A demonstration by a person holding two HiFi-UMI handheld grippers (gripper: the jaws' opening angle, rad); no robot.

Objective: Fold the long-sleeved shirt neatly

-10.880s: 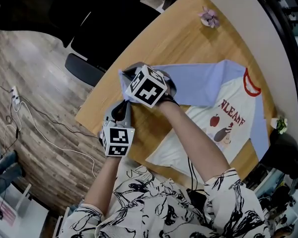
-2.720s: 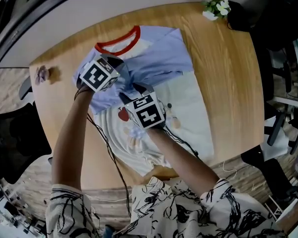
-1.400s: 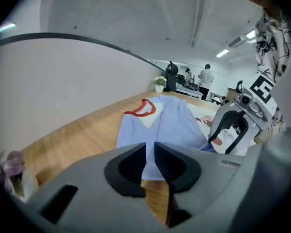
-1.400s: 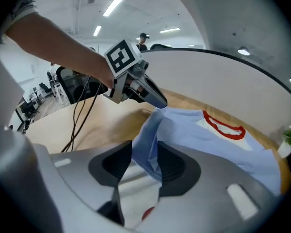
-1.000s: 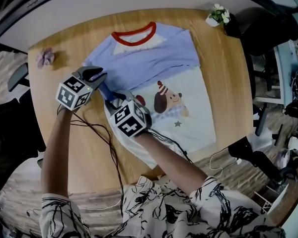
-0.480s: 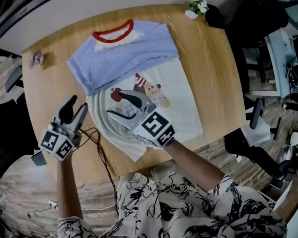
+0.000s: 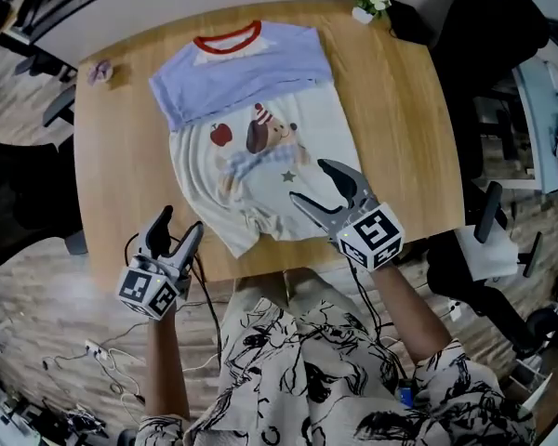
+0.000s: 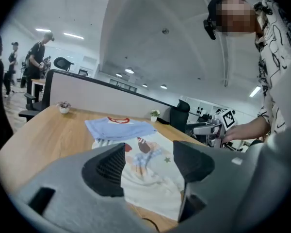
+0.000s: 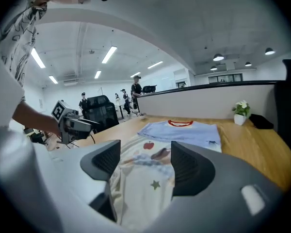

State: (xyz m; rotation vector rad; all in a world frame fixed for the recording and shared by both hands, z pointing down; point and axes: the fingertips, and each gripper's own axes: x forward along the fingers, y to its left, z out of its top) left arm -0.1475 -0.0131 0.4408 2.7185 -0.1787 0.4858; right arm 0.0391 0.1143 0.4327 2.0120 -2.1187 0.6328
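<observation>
Wooden table (image 7: 402, 119); cartoon-print shirt (image 7: 260, 170)

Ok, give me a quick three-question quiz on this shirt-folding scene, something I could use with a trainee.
1. True or false: the right gripper is clamped on the shirt.
2. Multiple choice: where do the blue sleeves lie? A) spread out to both sides; B) folded across the chest; C) tucked out of sight under the body.
3. What does the left gripper hold?

Key
1. False: its jaws stand apart, having just been opening, with nothing between them.
2. B.
3. Nothing: its jaws have also just been opening and are empty.
</observation>
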